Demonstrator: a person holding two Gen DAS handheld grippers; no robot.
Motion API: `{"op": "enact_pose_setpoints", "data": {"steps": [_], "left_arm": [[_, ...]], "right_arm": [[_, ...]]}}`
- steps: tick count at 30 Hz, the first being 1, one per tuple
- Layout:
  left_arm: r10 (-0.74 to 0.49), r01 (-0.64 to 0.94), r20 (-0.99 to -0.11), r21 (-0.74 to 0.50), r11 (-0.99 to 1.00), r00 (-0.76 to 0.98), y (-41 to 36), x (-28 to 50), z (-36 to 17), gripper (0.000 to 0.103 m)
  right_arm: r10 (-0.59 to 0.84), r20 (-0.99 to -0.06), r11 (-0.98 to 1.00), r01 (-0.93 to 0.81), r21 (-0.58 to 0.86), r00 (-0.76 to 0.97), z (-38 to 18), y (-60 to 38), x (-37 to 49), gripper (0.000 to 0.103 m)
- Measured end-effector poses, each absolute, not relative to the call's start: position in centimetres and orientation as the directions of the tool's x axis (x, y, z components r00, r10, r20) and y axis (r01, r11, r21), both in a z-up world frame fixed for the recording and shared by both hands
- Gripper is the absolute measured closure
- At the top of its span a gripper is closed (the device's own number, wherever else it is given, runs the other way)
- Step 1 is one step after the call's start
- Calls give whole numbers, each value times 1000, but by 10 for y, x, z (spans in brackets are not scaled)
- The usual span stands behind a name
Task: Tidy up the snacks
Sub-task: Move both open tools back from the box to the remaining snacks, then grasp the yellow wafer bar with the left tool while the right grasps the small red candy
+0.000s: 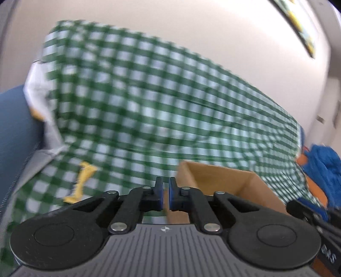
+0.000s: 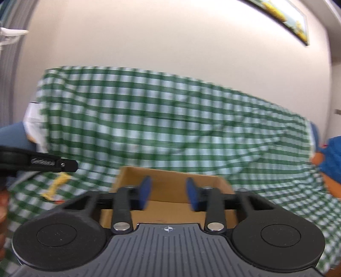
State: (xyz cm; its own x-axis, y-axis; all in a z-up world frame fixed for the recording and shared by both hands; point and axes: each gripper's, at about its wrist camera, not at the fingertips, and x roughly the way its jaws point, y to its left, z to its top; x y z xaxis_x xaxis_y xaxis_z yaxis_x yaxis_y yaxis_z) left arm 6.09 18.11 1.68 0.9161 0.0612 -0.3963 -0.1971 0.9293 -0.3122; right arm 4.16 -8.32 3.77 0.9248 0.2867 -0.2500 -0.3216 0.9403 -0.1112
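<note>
At the far left of both wrist views a blue cushion [image 1: 15, 132] shows past the edge of a green-and-white checked cloth [image 1: 149, 95], which drapes over a sofa-like seat and up its back; a white fabric patch [image 1: 37, 89] sits at the cloth's upper left corner. On the cloth, toward the left, lies a yellow snack wrapper [image 1: 82, 181], long and crumpled, well apart from the box and blurred too much to read. Next comes the left claw [image 1: 165, 197]: its blue-padded fingers stand almost together with only a thin slit between them, and nothing is caught in that slit. In the right wrist view this same claw pokes in from the left edge as a dark bar above the wrapper. To the right of it sits an open cardboard box [image 1: 223, 181], resting on the checked cloth, its inside looking bare as far as the views reach. The right claw [image 2: 168, 195] hangs just in front of the box's near wall, its two blue pads [image 2: 145, 191] parted by a modest gap with only the cardboard interior seen between them; it grips nothing. Farther right, at the seat's end, a heap of blue and orange fabric [image 1: 321, 164] lies beside the cloth. A framed picture [image 2: 283, 19] hangs on the pale wall above, at the upper right.
</note>
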Motion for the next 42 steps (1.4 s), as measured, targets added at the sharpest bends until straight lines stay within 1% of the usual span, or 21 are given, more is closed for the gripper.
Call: {"op": "enact_pose_setpoints", "data": {"steps": [2, 8, 15, 18, 21, 24, 29, 31, 32, 33, 34, 36, 40, 42], "left_arm": [[95, -241, -409, -324, 915, 908, 199, 56, 16, 98], [170, -352, -477, -326, 877, 863, 240, 45, 10, 98], [204, -406, -527, -302, 863, 825, 257, 42, 11, 98], [215, -417, -534, -292, 861, 817, 259, 43, 12, 98], [223, -426, -544, -281, 860, 809, 261, 43, 9, 98], [227, -430, -548, -275, 860, 805, 262, 45, 7, 98], [234, -437, -554, -269, 858, 799, 264, 50, 3, 98], [235, -443, -550, -280, 852, 801, 267, 52, 3, 98], [243, -449, -547, -280, 849, 801, 269, 52, 4, 98], [256, -458, -542, -278, 844, 801, 271, 51, 4, 98], [266, -467, -539, -278, 839, 799, 274, 50, 4, 98], [280, -487, -545, -282, 826, 790, 280, 50, 3, 98], [285, -514, -564, -300, 804, 775, 293, 50, -3, 98], [280, -512, -566, -305, 803, 776, 297, 53, -4, 98]], "right_arm": [[338, -252, 923, -372, -101, 907, 39, -70, 38, 85], [401, -253, 894, -436, -101, 881, 41, -34, 32, 85], [447, -269, 873, -482, -78, 853, 39, -6, 27, 85], [457, -296, 866, -495, -67, 839, 37, 3, 30, 85], [466, -300, 861, -504, -63, 832, 34, 9, 31, 85], [468, -331, 860, -509, -44, 819, 28, 11, 36, 85], [472, -329, 858, -512, -42, 818, 11, 16, 40, 85], [468, -365, 853, -519, -52, 805, 4, 24, 42, 84], [483, -374, 846, -533, -34, 791, 4, 28, 42, 85], [496, -367, 838, -544, -34, 787, 5, 31, 41, 85], [506, -341, 827, -558, -71, 792, 4, 42, 39, 85], [509, -338, 822, -563, -81, 792, 2, 48, 41, 85], [504, -406, 824, -566, -40, 762, -14, 76, 65, 85], [493, -428, 826, -562, -42, 757, -25, 90, 77, 84]]}}
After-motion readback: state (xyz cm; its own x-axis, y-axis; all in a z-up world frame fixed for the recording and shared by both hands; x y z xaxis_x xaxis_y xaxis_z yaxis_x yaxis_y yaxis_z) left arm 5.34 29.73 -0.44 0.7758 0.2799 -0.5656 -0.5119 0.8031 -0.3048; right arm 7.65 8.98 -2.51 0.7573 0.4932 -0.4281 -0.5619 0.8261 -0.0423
